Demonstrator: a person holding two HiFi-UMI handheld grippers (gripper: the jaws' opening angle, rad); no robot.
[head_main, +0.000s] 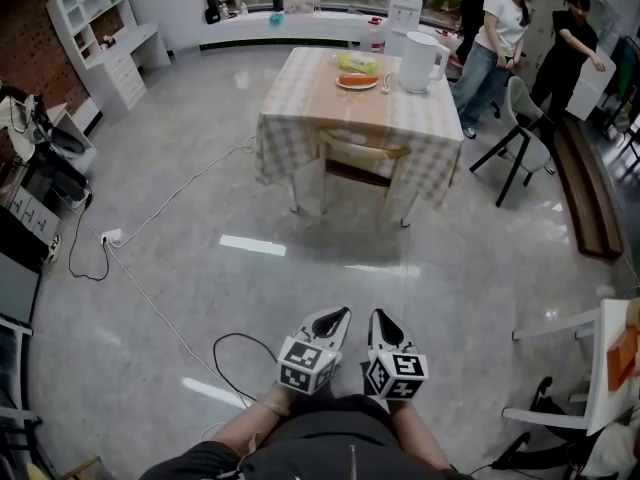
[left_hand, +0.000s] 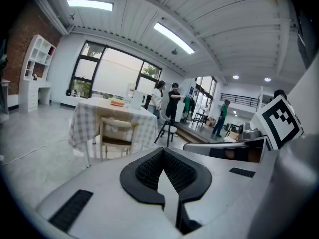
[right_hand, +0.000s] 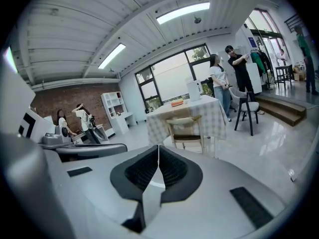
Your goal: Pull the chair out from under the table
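A light wooden chair [head_main: 362,158] stands tucked under the near side of a table [head_main: 300,93] with a checked cloth, far ahead of me across the floor. The chair [left_hand: 115,136] shows small in the left gripper view, and the chair [right_hand: 186,129] again in the right gripper view. My left gripper [head_main: 338,315] and right gripper [head_main: 382,318] are side by side low in the head view, both shut and holding nothing, well short of the chair.
A white kettle [head_main: 420,61] and a plate of food [head_main: 358,80] sit on the table. A white cable [head_main: 150,303] and a black cable [head_main: 235,353] trail across the floor at left. Two people [head_main: 500,38] stand beyond the table beside a dark chair [head_main: 525,138]. White furniture [head_main: 580,368] stands at right.
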